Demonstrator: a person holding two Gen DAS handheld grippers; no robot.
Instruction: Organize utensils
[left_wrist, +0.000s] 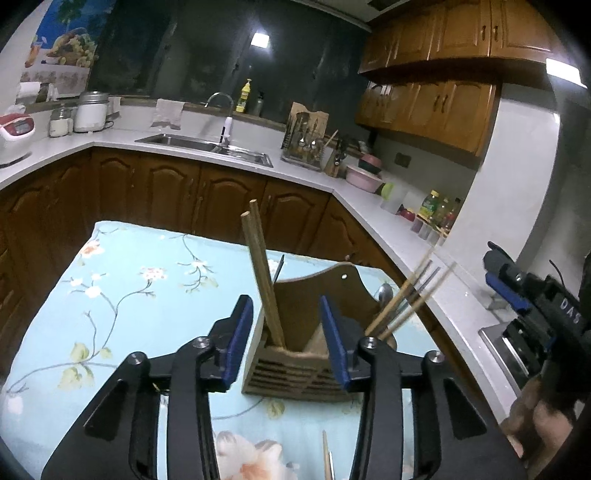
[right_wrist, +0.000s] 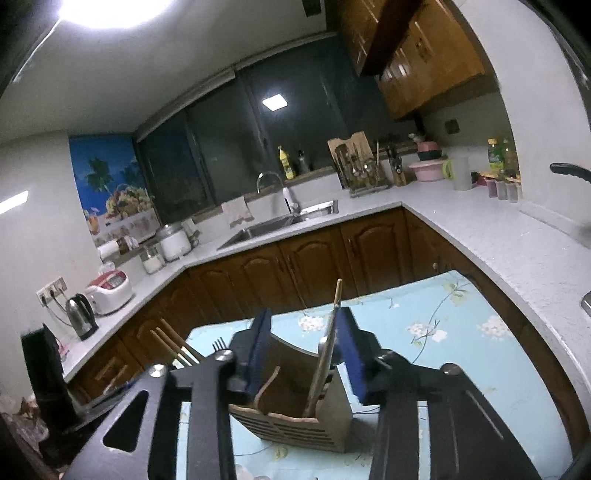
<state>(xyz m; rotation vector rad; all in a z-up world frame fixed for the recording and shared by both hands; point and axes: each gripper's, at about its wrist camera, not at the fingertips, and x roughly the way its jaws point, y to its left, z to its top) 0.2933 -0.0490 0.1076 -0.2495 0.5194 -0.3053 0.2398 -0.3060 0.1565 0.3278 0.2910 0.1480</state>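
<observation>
Both sets of tongs fill the near edge of their views, and both stand wide apart with nothing between the blue pads. Left tongs (left_wrist: 286, 341) hover just near of the wooden utensil holder (left_wrist: 295, 365), their pads flanking its left compartment without touching it. Two thick wooden chopsticks (left_wrist: 264, 280) stand in that compartment, leaning slightly left against its wall, which suggests they have been dropped in rather than held. A fork (left_wrist: 279, 267) pokes up behind them, its tip barely visible.

Right tongs (right_wrist: 304, 350) look down on the same holder (right_wrist: 295, 421) from the other side, open above the right compartment. Thinner chopsticks (left_wrist: 410, 302) and what appears to be a spoon (left_wrist: 385, 293) lean out of that compartment toward the right; in the right wrist view one chopstick (right_wrist: 327, 347) crosses just in front of the right pad, but whether it touches the pad I cannot tell. The slant likely comes from the sticks resting on the compartment rim.

The holder sits on the floral cloth of the tabletop (left_wrist: 110, 295), toward its right side, its tall back panel on the far side so the open pockets face the near side. One more stick (left_wrist: 325, 458) lies on the cloth at the near edge, so sorting probably is not finished.
</observation>
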